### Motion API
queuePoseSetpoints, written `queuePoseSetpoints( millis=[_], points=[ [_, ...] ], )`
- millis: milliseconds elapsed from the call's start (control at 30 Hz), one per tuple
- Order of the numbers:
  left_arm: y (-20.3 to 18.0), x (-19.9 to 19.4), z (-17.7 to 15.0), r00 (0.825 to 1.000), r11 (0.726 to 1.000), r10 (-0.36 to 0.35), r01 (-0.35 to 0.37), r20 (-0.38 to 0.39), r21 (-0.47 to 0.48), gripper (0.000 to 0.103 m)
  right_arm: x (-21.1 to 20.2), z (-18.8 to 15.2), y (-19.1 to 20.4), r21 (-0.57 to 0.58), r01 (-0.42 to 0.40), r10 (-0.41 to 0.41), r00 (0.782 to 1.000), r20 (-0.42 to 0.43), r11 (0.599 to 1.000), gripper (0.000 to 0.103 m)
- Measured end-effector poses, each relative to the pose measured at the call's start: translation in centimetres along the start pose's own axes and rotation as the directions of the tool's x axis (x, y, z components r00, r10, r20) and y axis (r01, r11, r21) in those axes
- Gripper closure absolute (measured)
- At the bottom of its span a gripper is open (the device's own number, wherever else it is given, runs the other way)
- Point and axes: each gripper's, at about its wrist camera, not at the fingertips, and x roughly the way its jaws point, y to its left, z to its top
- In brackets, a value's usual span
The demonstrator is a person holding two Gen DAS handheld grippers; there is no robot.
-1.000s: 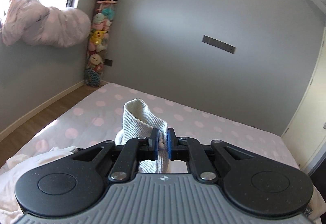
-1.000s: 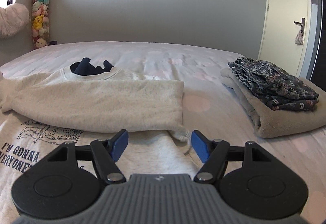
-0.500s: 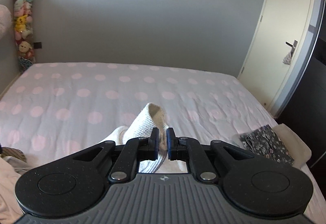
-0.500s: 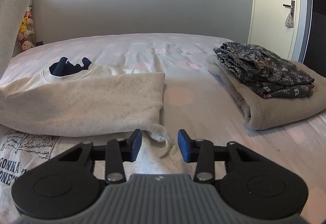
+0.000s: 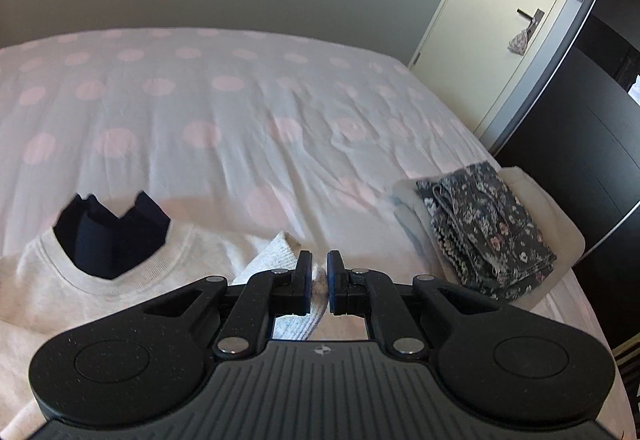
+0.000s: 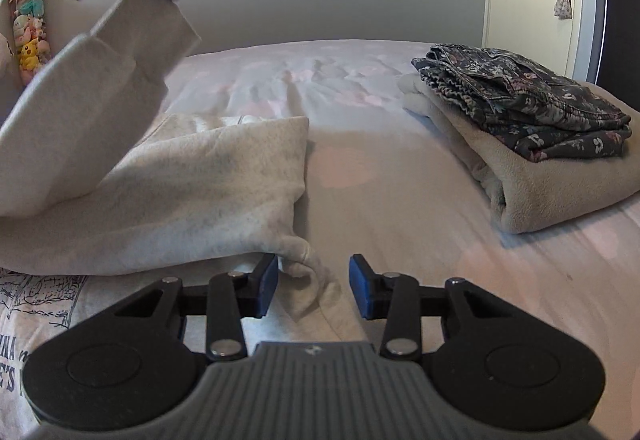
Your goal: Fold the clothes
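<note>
Left tongs (image 5: 316, 282) clench the sweatshirt (image 6: 192, 191) cuff (image 5: 276, 260); right tongs (image 6: 313, 286) gape around its hem. A slip could unravel the fold.

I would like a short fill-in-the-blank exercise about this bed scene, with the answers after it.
1. The left tool is shut on the ribbed ____ of the cream sweatshirt.
2. The floral garment lies on top of a folded ____ blanket.
3. The bedsheet has pink ____ on it.
4. A ____ blue garment shows inside the sweatshirt's neck.

Answers: cuff; beige; dots; dark
</note>
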Motion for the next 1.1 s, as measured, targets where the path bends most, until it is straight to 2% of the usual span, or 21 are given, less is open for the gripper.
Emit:
queuePoseSetpoints(
  millis=[100,200,333,400,500,667,833,967,1100],
  points=[
    [0.2,2.9,-1.9,0.997,0.999,-0.034,0.032,-0.069,-0.024,0.097,0.2,0.0,-0.1,0.007,-0.01,0.01,1.0,-0.004,1.0,0.06],
    [-0.2,5.2,-3.7,0.987,0.998,-0.058,0.056,-0.153,-0.016,0.097,0.4,-0.1,-0.1,0.01,-0.014,0.014,1.0,-0.013,1.0,0.06],
    [-0.3,5.7,-4.7,0.973,0.995,-0.097,0.093,-0.208,-0.03,0.096,0.5,-0.2,-0.2,0.018,-0.015,0.016,1.0,-0.02,1.0,0.06],
    [-0.3,5.3,-4.9,0.969,0.994,-0.111,0.107,-0.221,-0.031,0.089,0.4,-0.2,-0.3,0.026,-0.017,0.018,1.0,-0.018,0.999,0.06],
    [0.5,2.5,-4.4,0.977,0.995,-0.098,0.099,-0.191,-0.007,0.077,0.1,-0.1,-0.6,0.045,-0.023,0.023,1.0,-0.009,0.999,0.06],
    [4.7,-4.0,-3.5,0.994,1.0,0.002,-0.002,-0.105,0.008,0.075,-0.9,0.1,-0.8,0.068,-0.036,0.034,0.999,0.034,0.997,0.058],
    [11.8,-10.5,-4.2,0.991,0.989,0.133,-0.134,-0.032,-0.062,0.073,-1.8,0.5,-0.8,0.077,-0.067,0.059,0.994,0.097,0.995,0.054],
    [17.6,-14.4,-6.2,0.971,0.963,0.24,-0.237,0.01,-0.127,0.073,-2.0,0.5,-0.5,0.073,-0.101,0.09,0.987,0.132,0.992,0.053],
    [21.4,-16.6,-9.8,0.932,0.928,0.361,-0.356,0.026,-0.113,0.071,-2.4,0.2,0.0,0.065,-0.111,0.099,0.982,0.163,0.992,0.048]
  ],
)
